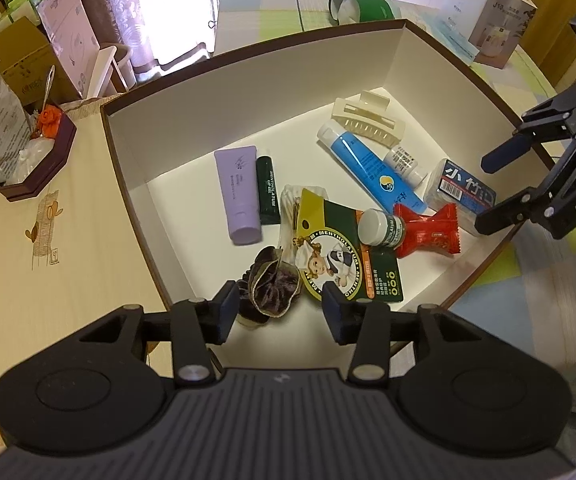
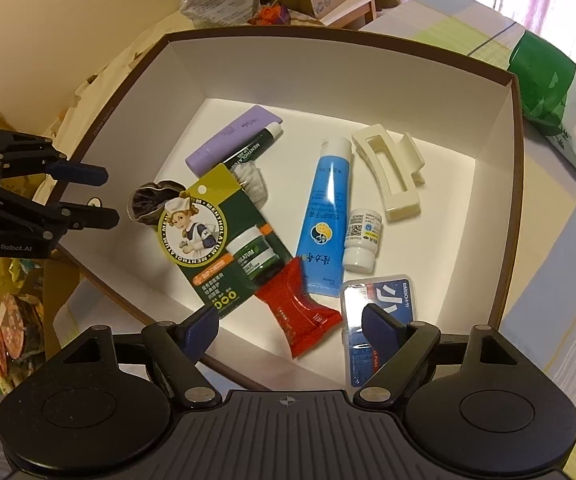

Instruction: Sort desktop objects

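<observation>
A brown-rimmed white box [image 1: 256, 80] [image 2: 327, 76] holds several objects: a purple tube [image 1: 238, 188] [image 2: 228, 138], a green lip stick [image 1: 268, 192], a blue tube [image 1: 371, 168] [image 2: 325, 216], a cream hair claw [image 1: 365, 118] [image 2: 391, 176], a small white bottle [image 2: 361, 240], a Mentholatum card with a jar [image 1: 343, 248] [image 2: 216, 240], a red candy [image 1: 427, 230] [image 2: 299, 312], a floss box [image 1: 461, 190] [image 2: 375, 304] and a dark scrunchie [image 1: 274, 282] [image 2: 152, 200]. My left gripper [image 1: 280, 312] [image 2: 104, 196] is open and empty above the scrunchie. My right gripper [image 2: 291, 330] [image 1: 495, 192] is open and empty above the box's near edge.
A dark octagonal tray [image 1: 36, 160] with an orange flower sits on the floral tablecloth to the left. Cardboard boxes [image 1: 28, 60] stand behind it. A green bag [image 2: 555, 92] [image 1: 363, 6] and a product carton [image 1: 499, 12] lie beyond the box.
</observation>
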### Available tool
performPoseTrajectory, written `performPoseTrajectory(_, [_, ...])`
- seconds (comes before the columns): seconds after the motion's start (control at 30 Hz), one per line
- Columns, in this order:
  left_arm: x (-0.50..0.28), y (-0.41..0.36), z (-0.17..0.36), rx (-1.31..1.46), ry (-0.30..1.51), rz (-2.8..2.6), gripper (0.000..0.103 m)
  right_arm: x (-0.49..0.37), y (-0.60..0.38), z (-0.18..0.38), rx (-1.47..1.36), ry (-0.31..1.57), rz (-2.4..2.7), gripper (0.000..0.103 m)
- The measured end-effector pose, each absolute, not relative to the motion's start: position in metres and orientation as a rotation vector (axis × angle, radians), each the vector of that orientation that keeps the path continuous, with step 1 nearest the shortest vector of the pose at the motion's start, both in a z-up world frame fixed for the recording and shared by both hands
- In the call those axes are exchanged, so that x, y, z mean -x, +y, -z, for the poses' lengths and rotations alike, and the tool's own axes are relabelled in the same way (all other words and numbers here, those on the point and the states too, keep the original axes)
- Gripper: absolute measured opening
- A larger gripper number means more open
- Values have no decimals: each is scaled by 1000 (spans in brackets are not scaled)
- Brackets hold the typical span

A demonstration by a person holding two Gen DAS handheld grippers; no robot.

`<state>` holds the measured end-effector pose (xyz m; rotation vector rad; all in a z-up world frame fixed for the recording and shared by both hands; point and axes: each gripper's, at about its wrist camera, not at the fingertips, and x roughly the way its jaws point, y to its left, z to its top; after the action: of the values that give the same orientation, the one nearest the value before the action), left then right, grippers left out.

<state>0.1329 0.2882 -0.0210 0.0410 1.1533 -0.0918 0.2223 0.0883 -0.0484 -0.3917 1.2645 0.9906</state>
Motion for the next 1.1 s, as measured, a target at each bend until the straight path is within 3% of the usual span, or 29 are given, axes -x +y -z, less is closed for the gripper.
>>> performPoseTrajectory(0.17, [-132,283,21,-39,1150,80,49,-216,87,45,390,1247,-975,84])
performPoseTrajectory(0.43, [-133,272,14,-53,1127,43,68,-208,83,39,374,1220,-941,84])
performPoseTrajectory(0.7, [-132,257,6,-86,1101,-6,78,-200,76,31,366,1182,-907,84])
performPoseTrajectory(1.1, [-122,243,-7,-95,1050,-46,84,-188,67,22,352,1108,-853,84])
